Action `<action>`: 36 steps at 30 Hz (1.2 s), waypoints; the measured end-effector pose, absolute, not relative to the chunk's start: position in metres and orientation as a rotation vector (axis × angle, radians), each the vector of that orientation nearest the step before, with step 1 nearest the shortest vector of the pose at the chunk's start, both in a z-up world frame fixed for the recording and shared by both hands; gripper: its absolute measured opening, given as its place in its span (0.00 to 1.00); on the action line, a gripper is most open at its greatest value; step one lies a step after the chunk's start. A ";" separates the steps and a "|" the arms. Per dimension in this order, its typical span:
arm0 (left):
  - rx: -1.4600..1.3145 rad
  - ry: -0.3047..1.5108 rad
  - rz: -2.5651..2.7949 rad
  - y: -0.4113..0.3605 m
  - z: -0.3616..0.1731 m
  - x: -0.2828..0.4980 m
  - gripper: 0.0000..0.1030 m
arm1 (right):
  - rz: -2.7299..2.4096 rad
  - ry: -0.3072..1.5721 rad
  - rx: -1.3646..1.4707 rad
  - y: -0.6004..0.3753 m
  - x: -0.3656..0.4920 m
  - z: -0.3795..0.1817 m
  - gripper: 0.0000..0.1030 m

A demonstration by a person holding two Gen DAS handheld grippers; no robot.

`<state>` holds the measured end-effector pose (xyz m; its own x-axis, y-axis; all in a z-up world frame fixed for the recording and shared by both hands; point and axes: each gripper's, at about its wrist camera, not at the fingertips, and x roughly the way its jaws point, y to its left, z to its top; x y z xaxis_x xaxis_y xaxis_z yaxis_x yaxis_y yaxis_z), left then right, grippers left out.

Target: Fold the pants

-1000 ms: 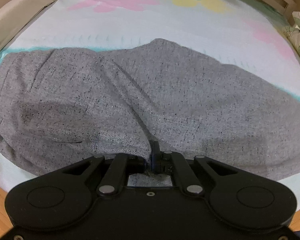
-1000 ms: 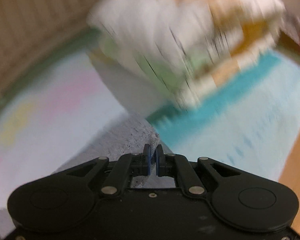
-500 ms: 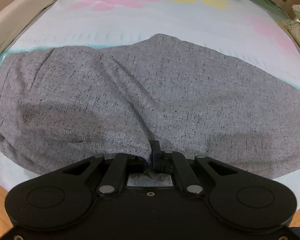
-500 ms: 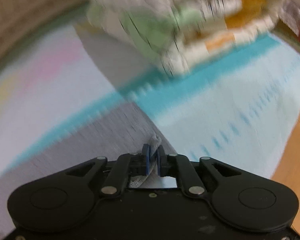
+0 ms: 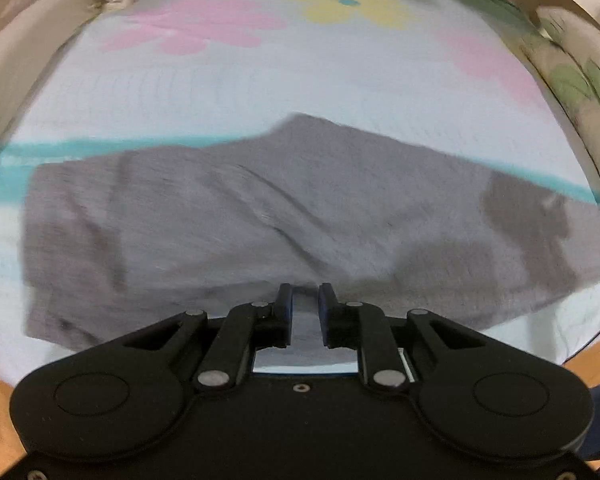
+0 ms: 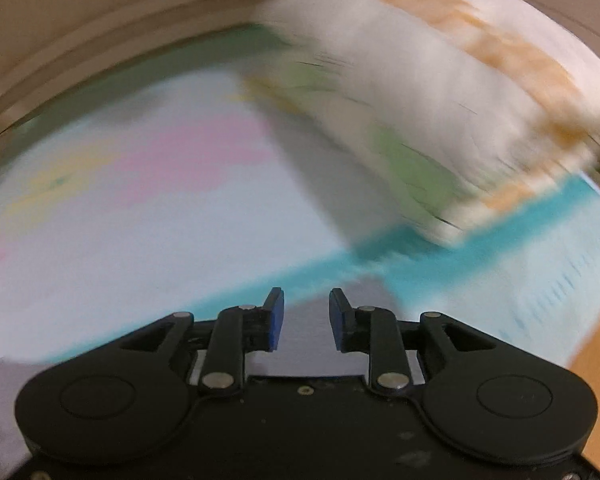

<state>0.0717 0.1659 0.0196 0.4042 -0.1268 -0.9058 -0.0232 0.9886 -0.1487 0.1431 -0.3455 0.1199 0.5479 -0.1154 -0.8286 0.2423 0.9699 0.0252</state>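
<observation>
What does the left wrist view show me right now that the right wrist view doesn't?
Only the left wrist view shows the whole gray pants lying folded on the bed sheet, the yellow flower print, and the left gripper, open. Only the right wrist view shows the folded quilt stack close up, blurred, and the right gripper, open. Both show the sheet's teal stripe and gray fabric between the fingers.

No readable text, labels, brands, numbers or signs
</observation>
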 end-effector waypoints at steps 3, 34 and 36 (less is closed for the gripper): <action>-0.094 1.111 0.037 0.200 0.032 0.071 0.25 | -0.034 0.963 0.076 -0.279 0.160 0.138 0.28; -0.341 1.180 0.128 0.359 -0.021 0.093 0.29 | 0.876 1.131 -0.333 0.081 0.074 0.034 0.30; -0.322 1.184 0.150 0.361 -0.022 0.092 0.29 | 0.884 1.128 -0.330 0.082 0.073 0.036 0.30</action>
